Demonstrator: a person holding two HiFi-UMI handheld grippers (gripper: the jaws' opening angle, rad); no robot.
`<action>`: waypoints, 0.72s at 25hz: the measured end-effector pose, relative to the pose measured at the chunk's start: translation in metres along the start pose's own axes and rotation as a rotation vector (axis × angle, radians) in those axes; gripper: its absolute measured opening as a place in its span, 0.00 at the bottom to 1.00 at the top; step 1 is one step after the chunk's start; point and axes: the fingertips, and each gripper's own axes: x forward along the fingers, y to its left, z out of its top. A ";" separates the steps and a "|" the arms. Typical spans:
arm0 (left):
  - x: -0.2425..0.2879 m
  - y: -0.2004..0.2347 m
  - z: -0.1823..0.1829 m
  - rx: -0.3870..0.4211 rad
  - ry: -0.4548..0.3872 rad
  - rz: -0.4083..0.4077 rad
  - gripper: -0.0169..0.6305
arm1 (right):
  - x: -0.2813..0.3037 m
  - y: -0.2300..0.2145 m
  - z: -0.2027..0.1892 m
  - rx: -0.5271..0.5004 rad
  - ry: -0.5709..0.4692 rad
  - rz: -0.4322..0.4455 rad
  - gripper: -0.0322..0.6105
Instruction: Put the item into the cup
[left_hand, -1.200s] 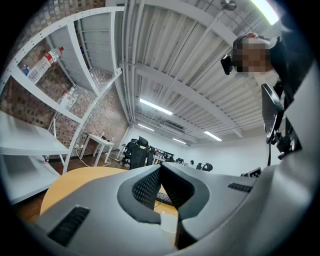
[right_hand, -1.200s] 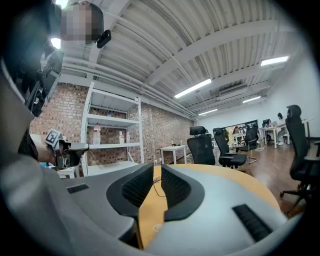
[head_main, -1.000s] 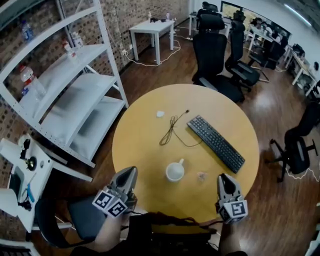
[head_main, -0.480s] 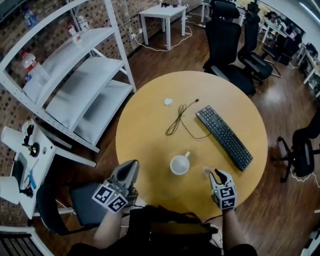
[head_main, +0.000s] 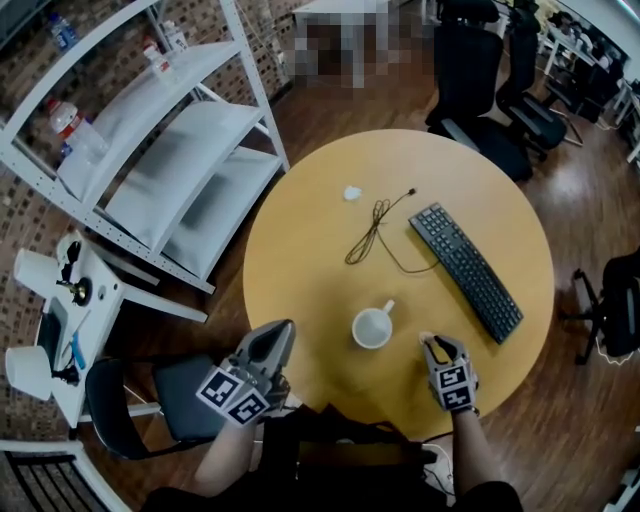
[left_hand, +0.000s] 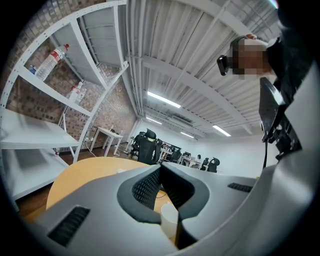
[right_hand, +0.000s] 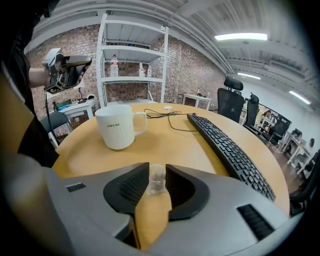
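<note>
Field notes, remote station.

- Round yellow wooden table (head_main: 320, 250) filled the middle of the head view. The white ribbed ceramic mug (head_main: 373, 327) stood upright at lower centre, handle toward upper right.
- The task's thing, a small translucent plastic piece (right_hand: 156, 181), lay on the table right of the mug, apart from it, and sat between the tips of the right claw (head_main: 437, 343).
- Right claw: jaws stood wide on either side of the piece. I saw no squeeze on it, so I logged the piece as not yet gripped.
- Left claw (head_main: 278, 338): lower left, off the table edge. Its tips looked met, with nothing clamped. I took the pale shape in the gap behind them for the mug beyond.
- Black keyboard (head_main: 466, 272) lay to the right, and a thin dark cable (head_main: 372, 228) above centre. Both were clear of the work.

Risks as I judged them:
- The piece sat only at the jaw tips. A shallow or off-centre close could squirt it sideways, and the table edge was near.
- It looked light and smooth, so a loose hold could let it fall on the way to the mug.
- A low approach could knock the rim and tip or shove the mug, since the left claw was not steadying it.
</note>
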 end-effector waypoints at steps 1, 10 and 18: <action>-0.001 0.001 -0.001 0.000 0.003 0.005 0.02 | 0.002 0.001 -0.001 0.000 0.003 0.002 0.21; 0.001 0.002 -0.003 0.005 0.017 -0.012 0.02 | -0.010 0.004 0.022 -0.028 -0.047 -0.044 0.03; 0.000 0.005 0.016 0.003 -0.025 -0.037 0.02 | -0.051 -0.008 0.108 -0.124 -0.224 -0.088 0.03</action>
